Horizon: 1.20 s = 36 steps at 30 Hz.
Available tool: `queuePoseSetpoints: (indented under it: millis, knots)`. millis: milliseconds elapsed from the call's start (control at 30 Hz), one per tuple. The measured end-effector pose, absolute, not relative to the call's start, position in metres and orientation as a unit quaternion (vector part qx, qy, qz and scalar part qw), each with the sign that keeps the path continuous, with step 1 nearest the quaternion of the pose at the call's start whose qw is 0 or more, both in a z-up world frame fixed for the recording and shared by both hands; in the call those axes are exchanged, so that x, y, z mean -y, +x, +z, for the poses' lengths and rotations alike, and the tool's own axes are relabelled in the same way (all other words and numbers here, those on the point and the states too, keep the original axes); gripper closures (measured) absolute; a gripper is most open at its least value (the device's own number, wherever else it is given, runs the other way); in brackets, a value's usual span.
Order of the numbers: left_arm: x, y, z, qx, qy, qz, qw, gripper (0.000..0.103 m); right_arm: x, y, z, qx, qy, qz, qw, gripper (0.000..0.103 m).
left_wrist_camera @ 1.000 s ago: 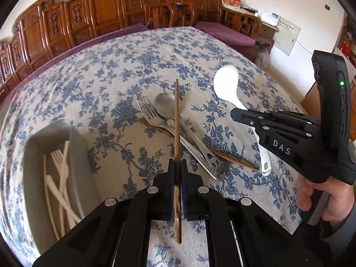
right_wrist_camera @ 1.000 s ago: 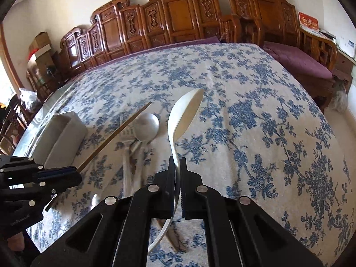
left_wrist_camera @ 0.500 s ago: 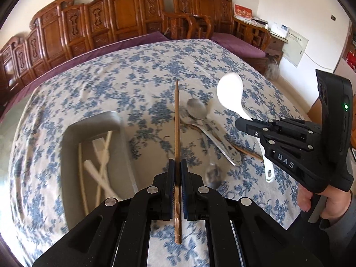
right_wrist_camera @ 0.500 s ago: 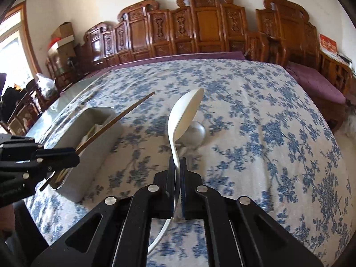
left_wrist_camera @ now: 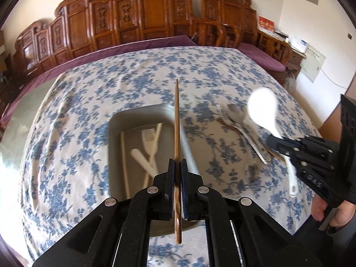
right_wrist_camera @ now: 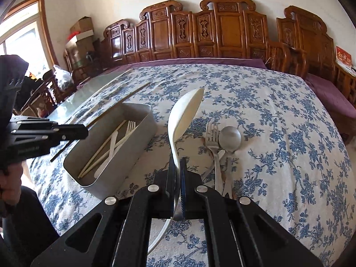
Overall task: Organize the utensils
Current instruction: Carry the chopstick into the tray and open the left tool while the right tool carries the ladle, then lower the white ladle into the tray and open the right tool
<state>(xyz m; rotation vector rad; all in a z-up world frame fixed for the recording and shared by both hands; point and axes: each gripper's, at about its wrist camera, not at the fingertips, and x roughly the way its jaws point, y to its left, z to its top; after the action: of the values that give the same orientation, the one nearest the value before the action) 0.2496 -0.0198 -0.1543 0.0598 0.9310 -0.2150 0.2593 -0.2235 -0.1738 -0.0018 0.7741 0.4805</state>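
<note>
Hovering over the grey box (left_wrist_camera: 115, 133) on the table (left_wrist_camera: 77, 102), a chopstick (left_wrist_camera: 176, 133) is clamped in the left tongs (left_wrist_camera: 177, 166) and a white spoon (right_wrist_camera: 184, 115) in the right tongs (right_wrist_camera: 178, 166), so probably lowering and letting go is needed next.

A brown wooden chopstick (left_wrist_camera: 176, 120), a glossy white plastic spoon (right_wrist_camera: 183, 115), shiny metal cutlery (right_wrist_camera: 222, 142), matt grey tray (right_wrist_camera: 133, 142).

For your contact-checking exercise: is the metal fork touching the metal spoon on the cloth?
Touching. The right wrist view shows the metal fork lying against the metal spoon, handles overlapping.
</note>
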Motion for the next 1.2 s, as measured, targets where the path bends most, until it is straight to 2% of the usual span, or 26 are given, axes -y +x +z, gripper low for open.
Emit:
queuePoseSetpoints:
  millis: [500,1000,1167,1200]
  knots:
    - [-0.022,0.259,-0.207,-0.489,0.001,-0.074,0.869,0.099,0.222,0.263,-0.183,-0.388,-0.004,0.229,0.893,0.098]
    - [-0.024,0.267,-0.215,-0.478,0.003,-0.072,0.875,0.098,0.201,0.255,-0.181,-0.397,-0.02,0.239,0.886,0.098]
    - [-0.032,0.265,-0.203,-0.465,-0.016,-0.079,0.882,0.096,0.182,0.259,-0.173,-0.397,-0.033,0.248,0.883,0.098]
    - [-0.034,0.263,-0.198,-0.459,-0.019,-0.08,0.885,0.09,0.176,0.26,-0.17,-0.396,-0.032,0.251,0.883,0.098]
